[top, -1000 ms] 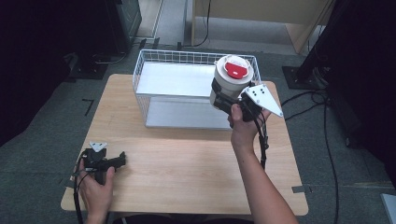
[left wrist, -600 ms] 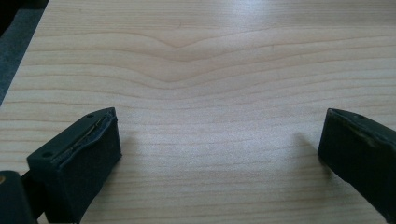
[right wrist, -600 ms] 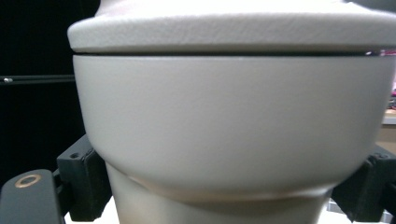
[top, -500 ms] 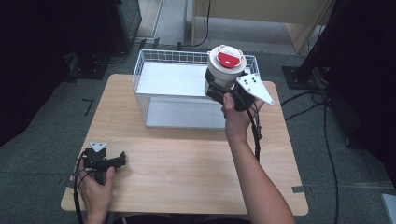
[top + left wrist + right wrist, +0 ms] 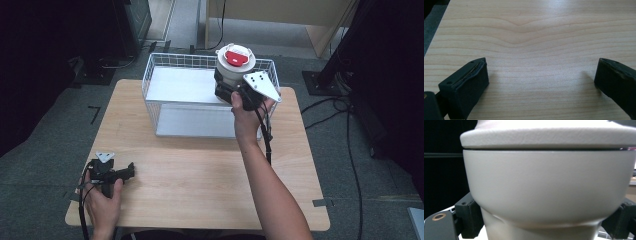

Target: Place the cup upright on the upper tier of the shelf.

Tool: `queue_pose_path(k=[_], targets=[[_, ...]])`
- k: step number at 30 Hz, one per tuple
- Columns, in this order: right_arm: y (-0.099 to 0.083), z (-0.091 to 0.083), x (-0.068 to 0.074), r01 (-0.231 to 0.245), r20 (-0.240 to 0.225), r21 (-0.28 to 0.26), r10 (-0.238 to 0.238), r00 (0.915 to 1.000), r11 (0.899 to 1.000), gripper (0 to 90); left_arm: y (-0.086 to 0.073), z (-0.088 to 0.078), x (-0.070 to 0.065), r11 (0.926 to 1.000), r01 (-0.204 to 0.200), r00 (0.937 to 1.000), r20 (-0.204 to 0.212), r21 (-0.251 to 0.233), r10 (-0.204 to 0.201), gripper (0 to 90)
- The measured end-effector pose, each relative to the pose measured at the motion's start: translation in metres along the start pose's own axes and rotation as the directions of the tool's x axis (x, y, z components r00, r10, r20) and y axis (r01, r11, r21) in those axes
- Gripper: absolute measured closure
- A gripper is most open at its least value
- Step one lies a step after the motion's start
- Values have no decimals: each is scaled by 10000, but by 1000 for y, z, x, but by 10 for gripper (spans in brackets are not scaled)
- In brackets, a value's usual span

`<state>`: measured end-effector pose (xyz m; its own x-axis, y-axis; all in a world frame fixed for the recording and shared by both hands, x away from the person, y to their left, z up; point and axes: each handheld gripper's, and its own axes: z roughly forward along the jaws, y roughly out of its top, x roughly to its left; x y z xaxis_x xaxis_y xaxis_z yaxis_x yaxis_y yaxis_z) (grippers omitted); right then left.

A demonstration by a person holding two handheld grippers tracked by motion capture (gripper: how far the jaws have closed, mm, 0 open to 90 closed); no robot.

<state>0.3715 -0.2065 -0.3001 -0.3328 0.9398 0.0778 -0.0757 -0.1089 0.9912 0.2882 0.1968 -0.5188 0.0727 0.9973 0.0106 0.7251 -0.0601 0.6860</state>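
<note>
High view: white, red-topped container point(image 5: 235, 65) in tongs point(image 5: 226, 93).

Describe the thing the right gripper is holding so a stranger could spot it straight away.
Find the white wire basket at the far edge of the wooden table. Above its right end, the right gripper clamps a cream container, narrower at the base. Its lid's red top marks it out.

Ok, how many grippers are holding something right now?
1. The right gripper is clamped on the white container with the red top, held above the wire basket. The left gripper rests open on the table, holding nothing.
</note>
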Motion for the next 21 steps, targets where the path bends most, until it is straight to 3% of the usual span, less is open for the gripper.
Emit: queue_pose_path(k=[21], targets=[[-14, 46, 8, 248, 281, 544, -263, 9993, 9982, 103, 0, 0, 0, 10000, 0, 10000, -4, -11, 0, 0]])
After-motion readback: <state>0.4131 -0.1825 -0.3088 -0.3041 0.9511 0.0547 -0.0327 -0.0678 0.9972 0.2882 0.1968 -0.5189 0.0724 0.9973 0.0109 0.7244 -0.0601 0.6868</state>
